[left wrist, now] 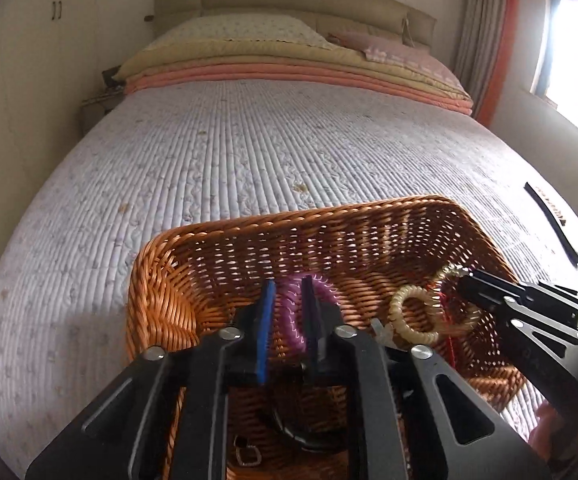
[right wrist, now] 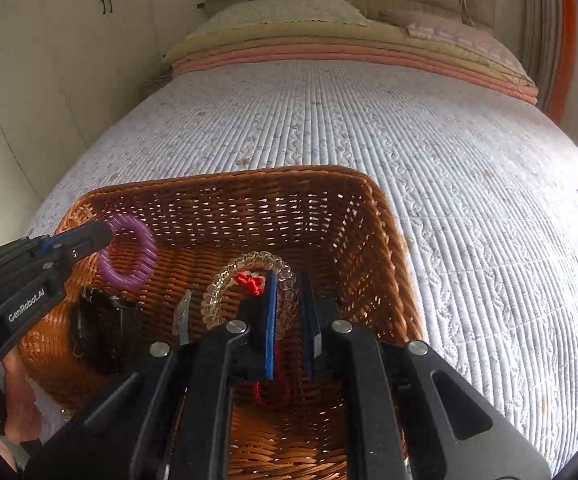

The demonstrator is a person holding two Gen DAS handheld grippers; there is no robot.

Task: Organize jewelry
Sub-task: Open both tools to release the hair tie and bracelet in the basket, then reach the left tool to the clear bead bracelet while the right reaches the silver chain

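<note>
— Hanging over the brown woven wicker basket [right wrist: 369,216], both pieces look close to being dropped in. The left hand-held gripper [left wrist: 289,292] pinches the purple ribbed ring-shaped bracelet [right wrist: 129,256] between its fingers, and the right hand-held gripper [right wrist: 289,280] is pressed onto the clear beaded bracelet with a red tassel cord [right wrist: 245,268]. Both hang inside the basket's walls, above its floor.

— What could spoil it?

— Mostly the red cord. It trails down between the right gripper's fingers, so when they spread it could catch on a pad and drag the bracelet back out. The open weave of the basket is another snag point for the tassel.

— And the purple one?

— It is held by its edge only. If the grip slackens early it should fall inside, but it sits near the left wall and could tip over the rim onto the quilted white bed cover [right wrist: 469,200].

— Anything already in the basket?

— A dark bundled item [right wrist: 101,328] and a small clear clip [right wrist: 183,316] lie on the floor. Dropping both bracelets together could tangle the cord with them.

— Anything left outside?

— A thin black strap [left wrist: 553,224] lies on the bed, well apart from the basket, probably still to be collected.
</note>
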